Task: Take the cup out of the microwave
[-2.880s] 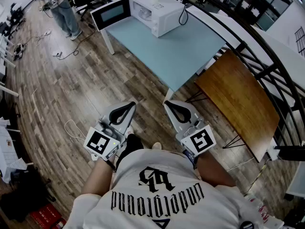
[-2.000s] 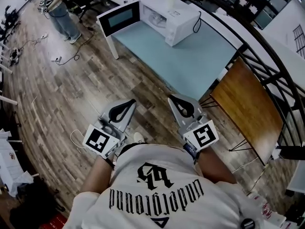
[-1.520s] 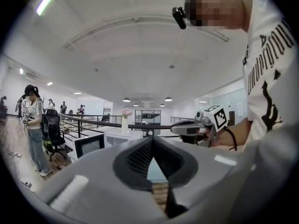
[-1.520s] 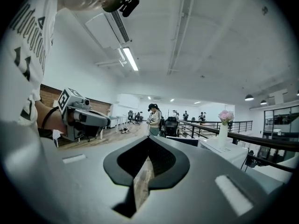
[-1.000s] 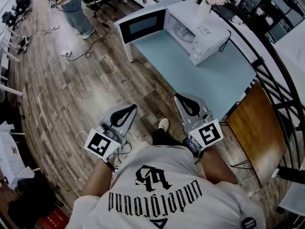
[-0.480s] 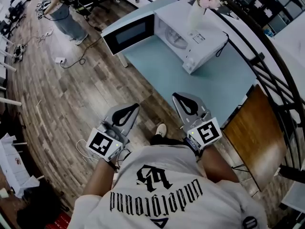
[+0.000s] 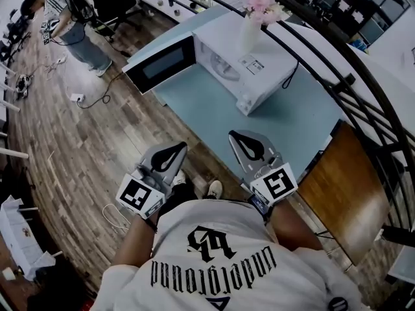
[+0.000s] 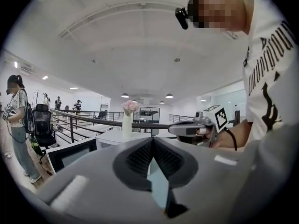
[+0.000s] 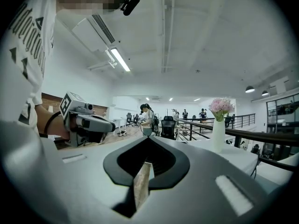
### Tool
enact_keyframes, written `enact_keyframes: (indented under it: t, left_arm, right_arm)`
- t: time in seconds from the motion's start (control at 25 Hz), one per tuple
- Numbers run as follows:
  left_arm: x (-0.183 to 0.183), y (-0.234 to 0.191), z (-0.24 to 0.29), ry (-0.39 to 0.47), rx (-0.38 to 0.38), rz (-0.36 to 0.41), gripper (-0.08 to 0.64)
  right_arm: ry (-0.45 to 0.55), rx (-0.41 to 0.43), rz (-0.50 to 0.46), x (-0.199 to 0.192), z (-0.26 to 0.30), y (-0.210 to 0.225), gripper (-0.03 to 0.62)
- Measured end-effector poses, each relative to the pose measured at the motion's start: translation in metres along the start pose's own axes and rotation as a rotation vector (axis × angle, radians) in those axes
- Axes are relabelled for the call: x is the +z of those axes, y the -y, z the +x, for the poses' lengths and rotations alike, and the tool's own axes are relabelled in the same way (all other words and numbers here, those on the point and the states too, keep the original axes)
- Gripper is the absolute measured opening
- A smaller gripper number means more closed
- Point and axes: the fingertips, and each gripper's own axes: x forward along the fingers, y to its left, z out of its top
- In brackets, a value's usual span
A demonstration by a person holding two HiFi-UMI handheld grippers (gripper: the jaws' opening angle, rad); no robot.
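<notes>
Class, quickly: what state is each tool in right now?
Left tool: closed, holding nothing.
Right tool: closed, holding nothing.

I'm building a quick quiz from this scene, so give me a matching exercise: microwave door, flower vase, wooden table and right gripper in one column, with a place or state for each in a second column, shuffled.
Things:
1. microwave door
2. flower vase
3. wooden table
4. right gripper

Places or states:
A. shut, holding nothing
B. on top of the microwave
C. swung open
D. right of the light blue table in the head view

Pairs: 1-C, 2-B, 3-D, 4-A
</notes>
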Motion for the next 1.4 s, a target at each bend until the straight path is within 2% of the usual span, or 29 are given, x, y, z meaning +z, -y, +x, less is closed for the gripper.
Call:
enact_keyframes:
  t: [0.6, 1.4]
  left_arm:
    - [0.009, -0.059, 0.069, 0.013, -0.130, 0.003, 0.049]
    - [-0.004, -0.210, 0.134, -0.043, -0.236, 0.011, 0.049]
  right_arm:
    - [-0.044, -0.136, 0.023, -0.011, 0.031, 0.047, 0.005]
    - [-0.093, -0.205, 0.088, -0.038, 0.188, 0.110, 0.007]
